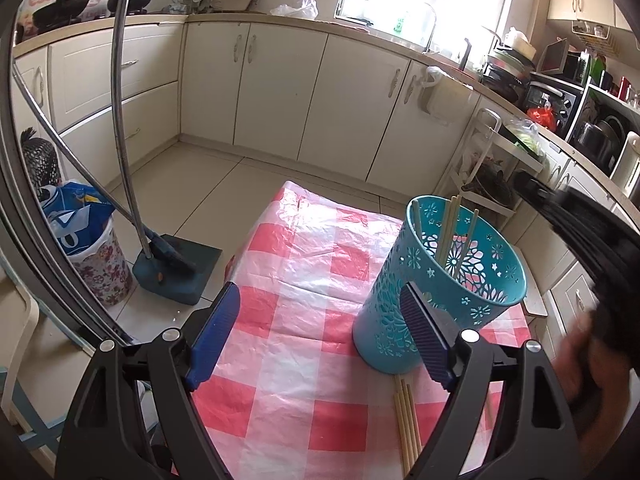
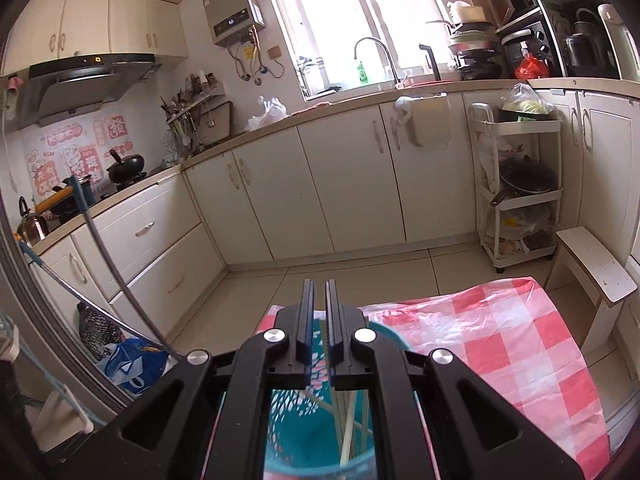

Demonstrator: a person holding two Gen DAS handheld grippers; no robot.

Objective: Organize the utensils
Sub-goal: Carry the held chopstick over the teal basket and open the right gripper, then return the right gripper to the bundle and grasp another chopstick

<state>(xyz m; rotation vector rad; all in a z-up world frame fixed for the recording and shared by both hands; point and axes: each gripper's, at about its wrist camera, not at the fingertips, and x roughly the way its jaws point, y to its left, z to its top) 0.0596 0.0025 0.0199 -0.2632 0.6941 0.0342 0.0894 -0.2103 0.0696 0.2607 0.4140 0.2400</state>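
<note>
1. One teal cut-out holder (image 1: 448, 280) stands upright on the bench (image 1: 304, 280), which wears a red-and-white checked plastic cover.
2. Three chopsticks (image 1: 448, 224) stand inside the holder, their tips above the rim; in the right wrist view they show down inside it (image 2: 348, 424).
3. At least three more chopsticks (image 1: 406, 420) lie flat on the cover, side by side, just in front of the holder's base; their near ends are hidden behind the gripper frame.
4. No brand or label can be read on the holder or chopsticks. The water heater (image 2: 234, 8) on the wall shows a small display, too small to be sure of.
5. The left gripper (image 1: 320, 340) has its fingers spread wide and grips nothing; its right finger (image 1: 424, 336) overlaps the holder's side in view, contact unclear.
6. The right gripper (image 2: 319, 312) has its fingers nearly pressed together, empty, above the holder's mouth (image 2: 384, 332).
</note>
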